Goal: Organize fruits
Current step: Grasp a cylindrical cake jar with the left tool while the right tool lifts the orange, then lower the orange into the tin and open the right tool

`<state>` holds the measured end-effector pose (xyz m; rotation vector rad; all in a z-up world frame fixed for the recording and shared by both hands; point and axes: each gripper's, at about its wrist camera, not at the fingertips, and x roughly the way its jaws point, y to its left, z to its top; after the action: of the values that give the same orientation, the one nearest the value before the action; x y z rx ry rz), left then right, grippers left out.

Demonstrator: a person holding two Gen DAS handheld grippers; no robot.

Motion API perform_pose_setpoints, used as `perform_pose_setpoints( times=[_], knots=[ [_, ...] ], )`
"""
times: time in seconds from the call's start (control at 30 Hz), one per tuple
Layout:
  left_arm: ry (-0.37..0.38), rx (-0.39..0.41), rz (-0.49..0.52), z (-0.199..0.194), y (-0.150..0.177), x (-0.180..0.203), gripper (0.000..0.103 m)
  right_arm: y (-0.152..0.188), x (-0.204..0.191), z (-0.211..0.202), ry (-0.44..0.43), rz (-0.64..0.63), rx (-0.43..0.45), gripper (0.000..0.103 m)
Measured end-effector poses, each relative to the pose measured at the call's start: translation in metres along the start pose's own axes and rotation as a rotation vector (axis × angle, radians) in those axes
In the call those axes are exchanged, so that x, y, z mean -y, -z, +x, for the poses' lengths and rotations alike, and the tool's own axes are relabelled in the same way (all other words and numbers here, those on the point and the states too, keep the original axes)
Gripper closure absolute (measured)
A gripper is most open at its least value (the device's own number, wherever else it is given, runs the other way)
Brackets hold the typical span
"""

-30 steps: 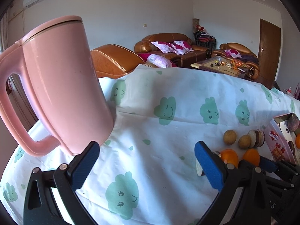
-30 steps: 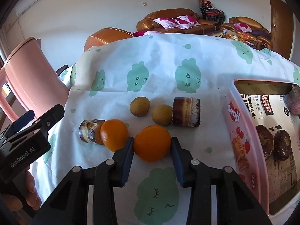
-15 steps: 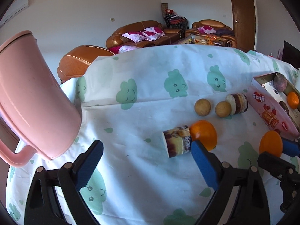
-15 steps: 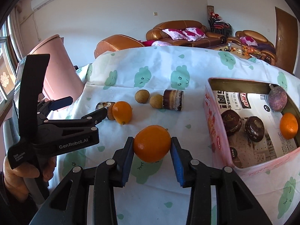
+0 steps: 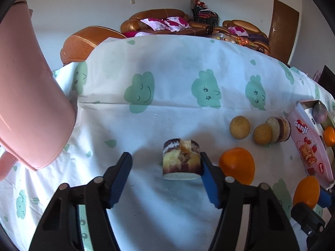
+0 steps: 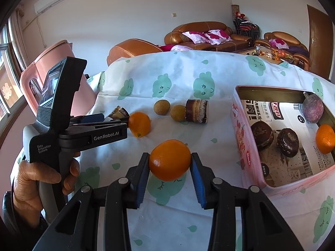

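My right gripper [image 6: 170,165] is shut on an orange [image 6: 169,159] and holds it above the cloth, left of the pink box [image 6: 238,125]; that orange also shows in the left wrist view [image 5: 306,192]. The box holds another orange [image 6: 325,139], a purple fruit [image 6: 312,108] and two dark cakes [image 6: 261,134]. My left gripper [image 5: 165,172] is open around a cake roll [image 5: 181,159] lying on the cloth. A second orange [image 5: 237,165] lies just right of it. Two small brown fruits [image 5: 240,127] and a layered cake [image 5: 279,129] lie further back.
A pink jug [image 5: 27,100] stands at the table's left edge, close to my left gripper. The table has a white cloth with green clouds [image 5: 167,79]. Sofas and a door stand beyond the table's far edge.
My left gripper has swung right and forward until the cake roll sits between its fingers. My right gripper has lifted the orange off the cloth and pulled back toward the box.
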<state>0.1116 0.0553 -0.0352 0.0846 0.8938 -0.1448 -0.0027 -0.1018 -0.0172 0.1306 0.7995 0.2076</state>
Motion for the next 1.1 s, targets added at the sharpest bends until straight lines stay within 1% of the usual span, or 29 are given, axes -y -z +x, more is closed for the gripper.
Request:
perform_pose_setpoints(
  times=[0.03, 0.07, 0.1, 0.13, 0.23, 0.27, 0.3, 0.37, 0.47, 0.5, 0.6, 0.7, 0.8, 0.9, 1.1],
  knots=[
    [0.009, 0.005, -0.005, -0.001, 0.000, -0.001, 0.050, 0.000, 0.000, 0.000, 0.001, -0.001, 0.001, 0.062],
    [0.020, 0.009, -0.007, -0.002, 0.001, -0.002, 0.053, 0.000, 0.000, 0.000, 0.002, -0.001, 0.003, 0.062],
    [0.041, 0.014, -0.007, -0.003, 0.001, -0.002, 0.063, 0.001, 0.000, 0.000, 0.003, -0.001, 0.004, 0.062],
    [0.061, 0.020, -0.003, -0.005, 0.002, -0.002, 0.068, 0.001, 0.001, -0.001, 0.004, 0.000, 0.006, 0.062],
    [0.070, 0.027, -0.013, -0.006, 0.003, -0.003, 0.068, 0.000, 0.001, -0.002, 0.002, 0.006, 0.016, 0.062],
    [0.066, 0.041, -0.024, -0.009, 0.003, -0.005, 0.068, 0.000, 0.002, -0.004, 0.003, 0.008, 0.024, 0.062],
    [0.058, 0.066, -0.038, -0.014, 0.005, -0.007, 0.068, -0.001, 0.003, -0.006, 0.003, 0.012, 0.037, 0.062],
    [0.031, 0.144, -0.062, -0.029, 0.009, -0.012, 0.068, -0.003, 0.005, -0.013, 0.001, 0.017, 0.073, 0.062],
    [-0.028, 0.252, -0.074, -0.049, 0.013, -0.014, 0.068, -0.007, 0.006, -0.027, 0.008, 0.012, 0.138, 0.062],
    [-0.037, 0.286, -0.082, -0.056, 0.014, -0.015, 0.068, -0.009, 0.007, -0.031, 0.017, 0.004, 0.162, 0.062],
    [-0.016, 0.353, -0.105, -0.067, 0.014, -0.018, 0.068, -0.014, 0.010, -0.047, 0.081, -0.035, 0.238, 0.062],
    [-0.006, 0.368, -0.103, -0.068, 0.016, -0.011, 0.068, -0.018, 0.022, -0.060, 0.153, -0.042, 0.295, 0.062],
    [-0.002, 0.355, -0.086, -0.067, 0.018, 0.005, 0.068, -0.020, 0.038, -0.069, 0.194, -0.020, 0.326, 0.062],
    [0.009, 0.356, -0.071, -0.070, 0.019, 0.019, 0.068, -0.021, 0.054, -0.075, 0.219, -0.005, 0.336, 0.062],
    [0.030, 0.383, -0.023, -0.083, 0.026, 0.057, 0.068, -0.018, 0.077, -0.084, 0.263, -0.010, 0.341, 0.062]
  ],
)
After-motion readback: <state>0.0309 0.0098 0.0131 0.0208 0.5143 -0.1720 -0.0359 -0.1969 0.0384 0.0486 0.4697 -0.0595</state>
